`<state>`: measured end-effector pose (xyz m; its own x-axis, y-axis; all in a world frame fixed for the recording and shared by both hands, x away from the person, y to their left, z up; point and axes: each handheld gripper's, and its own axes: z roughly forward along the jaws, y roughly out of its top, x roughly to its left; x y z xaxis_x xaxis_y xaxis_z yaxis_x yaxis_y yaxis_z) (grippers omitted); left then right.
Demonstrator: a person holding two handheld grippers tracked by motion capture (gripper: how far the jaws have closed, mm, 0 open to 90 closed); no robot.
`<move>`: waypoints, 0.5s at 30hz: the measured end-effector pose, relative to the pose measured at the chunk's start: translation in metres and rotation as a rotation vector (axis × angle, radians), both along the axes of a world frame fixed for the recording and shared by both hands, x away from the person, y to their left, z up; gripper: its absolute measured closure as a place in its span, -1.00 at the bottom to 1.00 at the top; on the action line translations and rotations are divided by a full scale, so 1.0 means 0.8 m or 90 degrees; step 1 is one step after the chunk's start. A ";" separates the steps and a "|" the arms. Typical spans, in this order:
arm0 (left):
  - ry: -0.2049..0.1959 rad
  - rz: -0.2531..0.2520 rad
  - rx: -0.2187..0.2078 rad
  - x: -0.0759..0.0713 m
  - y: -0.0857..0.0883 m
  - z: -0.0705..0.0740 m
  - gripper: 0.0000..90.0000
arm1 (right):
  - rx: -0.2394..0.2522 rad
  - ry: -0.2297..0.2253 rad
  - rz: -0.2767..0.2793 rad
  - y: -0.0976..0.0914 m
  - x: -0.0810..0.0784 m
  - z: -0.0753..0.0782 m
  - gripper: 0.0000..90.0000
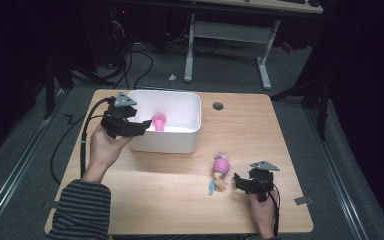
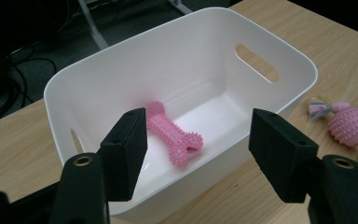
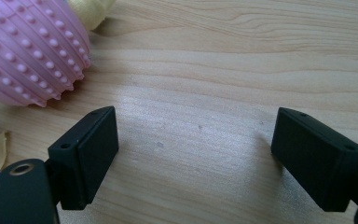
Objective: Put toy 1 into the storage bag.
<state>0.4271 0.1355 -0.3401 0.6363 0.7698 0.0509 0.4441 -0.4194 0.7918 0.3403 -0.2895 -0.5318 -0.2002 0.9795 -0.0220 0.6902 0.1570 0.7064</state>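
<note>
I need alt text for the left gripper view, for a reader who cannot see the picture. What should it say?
A pink bone-shaped toy with small bumps lies on the floor of a white plastic bin on a wooden table. The left gripper frames it from below with its two black jaws wide apart and empty. A pink knobbly ball toy lies on the table at the right edge.

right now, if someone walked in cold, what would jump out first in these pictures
The white bin at the table's far left stands out, with a pink bone toy lying on its floor. The left gripper hangs open over the bin's near rim. Nearer the person, a pink ribbed ball toy with pastel tails lies on the wooden table, just left of the open right gripper.
</note>
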 end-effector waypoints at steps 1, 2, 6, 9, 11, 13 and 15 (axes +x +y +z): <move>-0.002 0.001 -0.006 -0.005 0.005 -0.001 -0.17 | 0.000 0.000 -0.001 0.000 0.000 0.000 -0.68; -0.003 0.001 -0.005 -0.008 0.008 -0.001 -0.17 | 0.000 0.000 -0.001 0.000 0.000 0.000 -0.68; -0.013 0.005 -0.012 -0.020 0.018 -0.001 -0.18 | 0.000 0.001 -0.002 0.001 -0.001 0.000 -0.68; -0.014 0.003 -0.024 -0.027 0.025 -0.002 -0.18 | 0.001 0.001 -0.003 0.001 -0.001 0.000 -0.68; -0.016 0.005 -0.033 -0.032 0.029 -0.003 -0.18 | 0.001 0.001 -0.003 0.002 -0.001 0.000 -0.68; -0.018 0.007 -0.039 -0.035 0.033 -0.004 -0.18 | 0.000 0.001 -0.003 0.002 -0.001 0.000 -0.68; -0.019 0.009 -0.041 -0.039 0.036 -0.007 -0.18 | 0.001 0.001 -0.004 0.002 -0.001 0.000 -0.68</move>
<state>0.3957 0.1643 -0.3455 0.6246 0.7807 0.0192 0.4256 -0.3609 0.8298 0.3392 -0.2880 -0.5317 -0.1944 0.9807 -0.0202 0.6921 0.1517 0.7056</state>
